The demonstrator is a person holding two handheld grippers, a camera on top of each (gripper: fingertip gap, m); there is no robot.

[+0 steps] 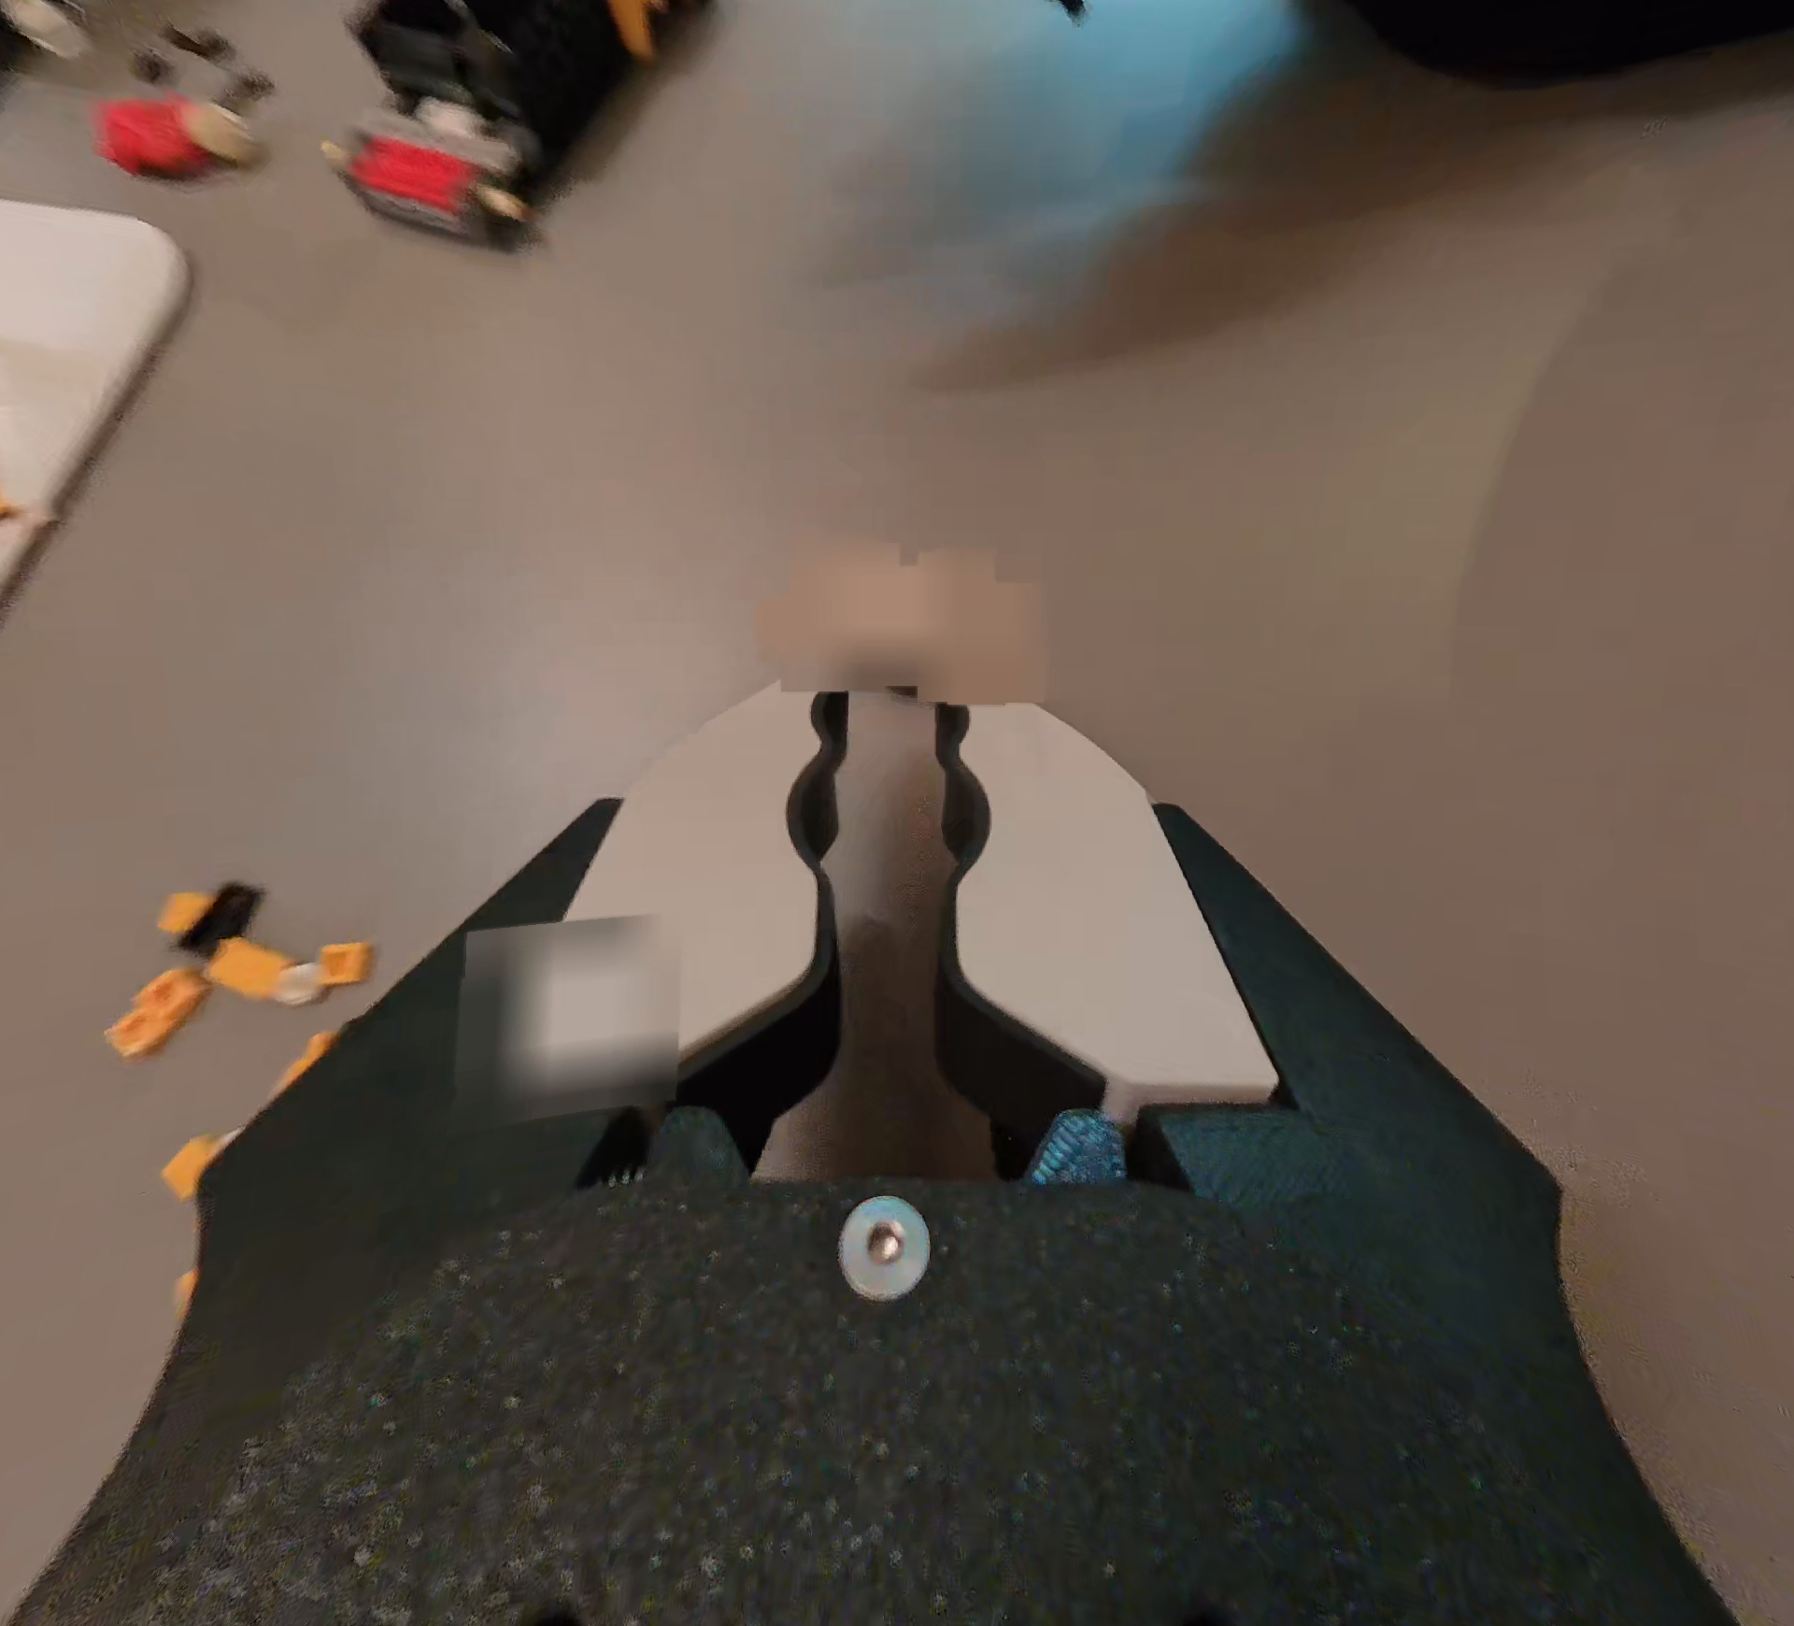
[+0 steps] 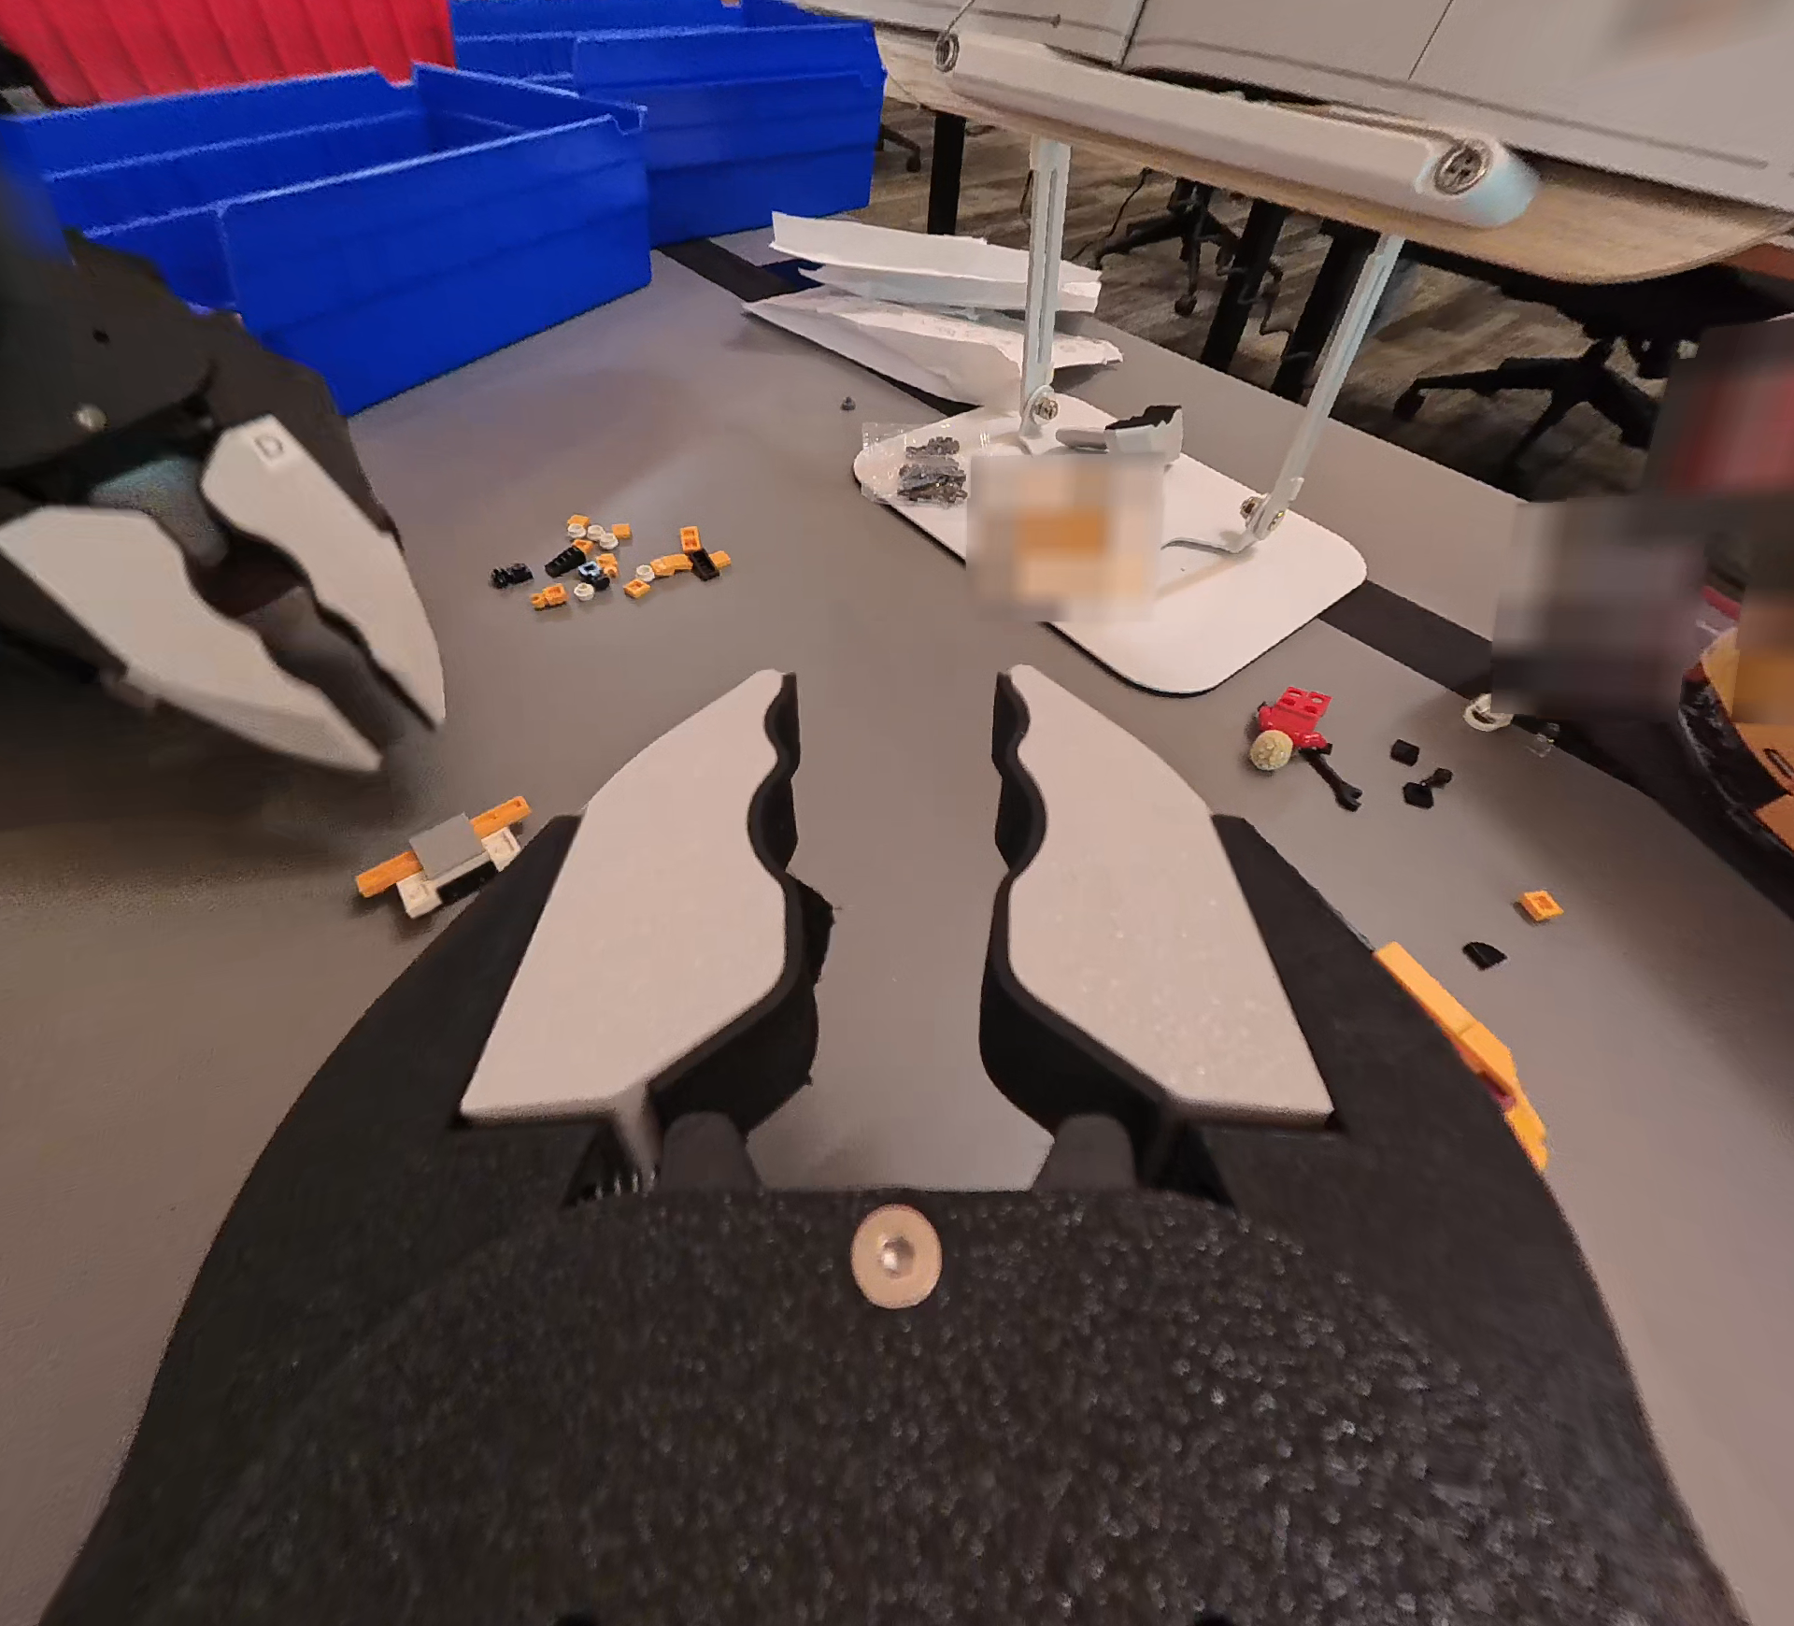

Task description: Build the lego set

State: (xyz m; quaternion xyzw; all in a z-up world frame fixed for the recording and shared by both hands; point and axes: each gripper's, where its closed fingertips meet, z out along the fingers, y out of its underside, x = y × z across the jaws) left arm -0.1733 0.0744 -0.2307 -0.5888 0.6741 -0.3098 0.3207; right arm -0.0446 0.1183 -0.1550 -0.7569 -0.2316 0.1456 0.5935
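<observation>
Up ahead and left of the left gripper's narrowly parted jaws, the partly built black, orange and red brick model stood blurred on the grey tabletop; a mosaic patch hid the tips, so I could not tell whether they pinched anything. The right gripper held its jaws spread and empty. Just left of them lay a small grey, white and orange brick assembly, farther ahead a scatter of loose orange, black and white pieces, and beyond those, blue plastic bins.
</observation>
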